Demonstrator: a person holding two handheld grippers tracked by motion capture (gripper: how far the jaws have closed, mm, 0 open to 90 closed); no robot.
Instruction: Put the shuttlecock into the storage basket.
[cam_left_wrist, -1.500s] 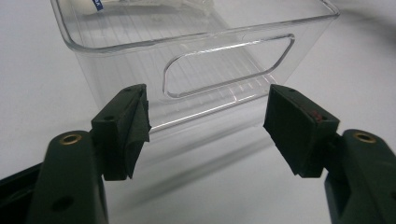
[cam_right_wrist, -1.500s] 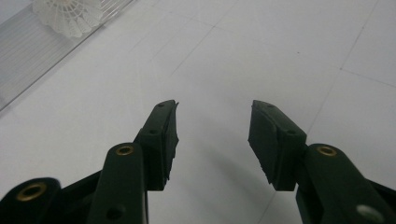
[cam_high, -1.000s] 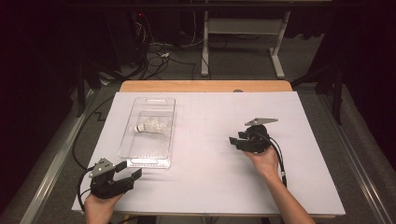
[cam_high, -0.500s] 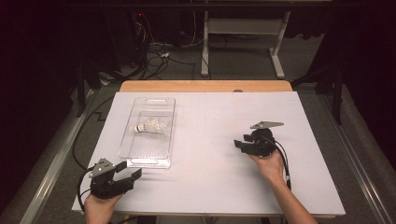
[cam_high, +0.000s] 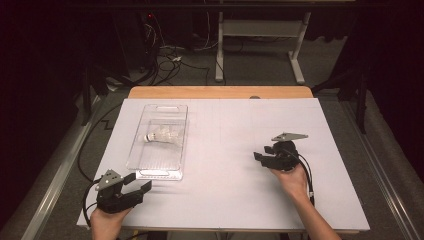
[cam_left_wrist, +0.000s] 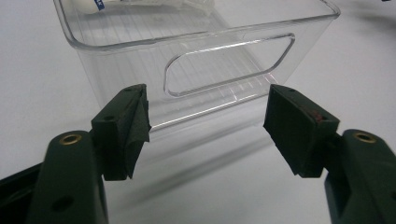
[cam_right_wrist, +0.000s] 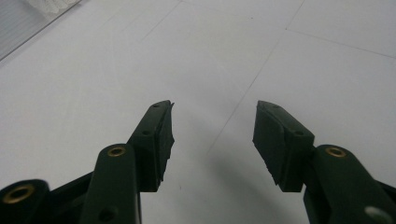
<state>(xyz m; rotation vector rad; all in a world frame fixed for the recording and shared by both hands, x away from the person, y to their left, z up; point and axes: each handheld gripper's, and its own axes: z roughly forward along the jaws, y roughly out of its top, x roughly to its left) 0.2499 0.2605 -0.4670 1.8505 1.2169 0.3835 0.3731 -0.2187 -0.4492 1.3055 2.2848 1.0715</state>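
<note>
Left gripper (cam_high: 142, 186): jaws wide apart, nothing between them, near the worktop's front-left corner, aimed at the near end wall of the clear bin (cam_left_wrist: 210, 70).
Right gripper (cam_high: 261, 154): jaws apart and just been opening further, nothing between them, over bare white sheet in the right half of the worktop (cam_high: 230, 200), pointing left.
Shuttlecock (cam_high: 162, 135): lies on its side inside the clear bin, about mid-length, well beyond the left gripper and well apart from the right gripper.
Clear bin position: left half of the worktop, long side running front to back, near end just beyond the left gripper's tips, not touching them.
Bin detail: slot handle cut in the near end wall, seen in the left gripper view.
Open room: wide bare sheet between bin and right gripper, also toward the right and far edges.
Bin contents: shuttlecock.
</note>
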